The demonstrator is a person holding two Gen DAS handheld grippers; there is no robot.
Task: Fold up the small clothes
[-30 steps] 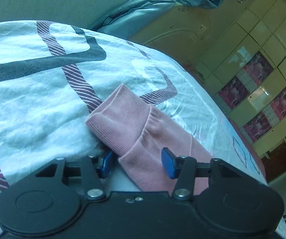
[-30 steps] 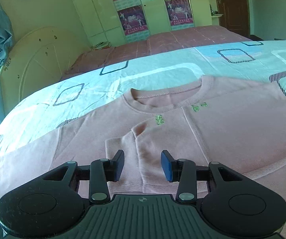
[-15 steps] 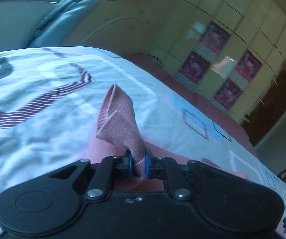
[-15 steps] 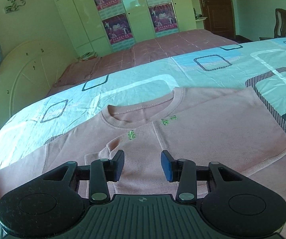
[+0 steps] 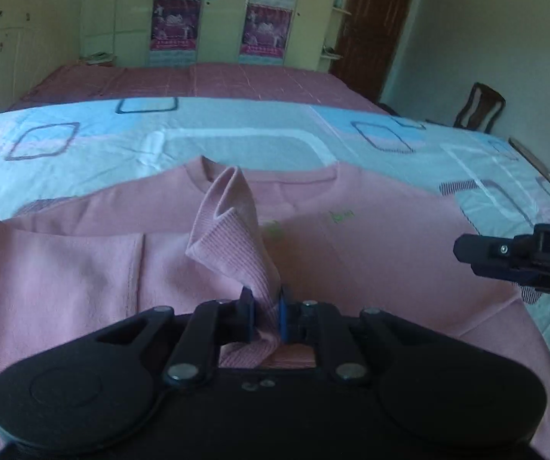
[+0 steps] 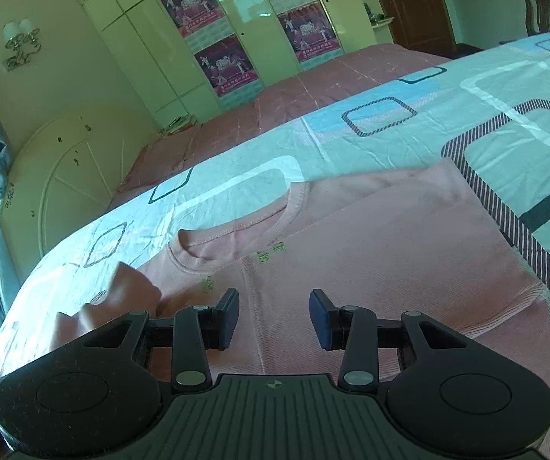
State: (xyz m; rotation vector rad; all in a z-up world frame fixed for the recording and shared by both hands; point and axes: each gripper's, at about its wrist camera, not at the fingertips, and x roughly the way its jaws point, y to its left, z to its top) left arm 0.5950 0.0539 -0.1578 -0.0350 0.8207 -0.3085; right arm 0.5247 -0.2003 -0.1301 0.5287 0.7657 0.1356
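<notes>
A small pink sweatshirt (image 5: 370, 253) lies flat on the bed, neck away from me; it also shows in the right wrist view (image 6: 370, 253). My left gripper (image 5: 266, 312) is shut on the ribbed sleeve cuff (image 5: 233, 230) and holds it lifted over the shirt's chest. The raised cuff shows at the left of the right wrist view (image 6: 129, 287). My right gripper (image 6: 274, 316) is open and empty above the shirt's front; its body shows at the right edge of the left wrist view (image 5: 520, 260).
The bedsheet (image 5: 236, 134) is pale blue and white with square patterns. Beyond it lie a pink bedspread (image 5: 198, 80), a cream headboard (image 6: 56, 191), wardrobes with posters (image 6: 236, 30), a door and a chair (image 5: 478, 105).
My left gripper closed on the sleeve cuff, lifted it and carried it right, over the shirt's body. My right gripper stayed open and shifted slightly over the shirt.
</notes>
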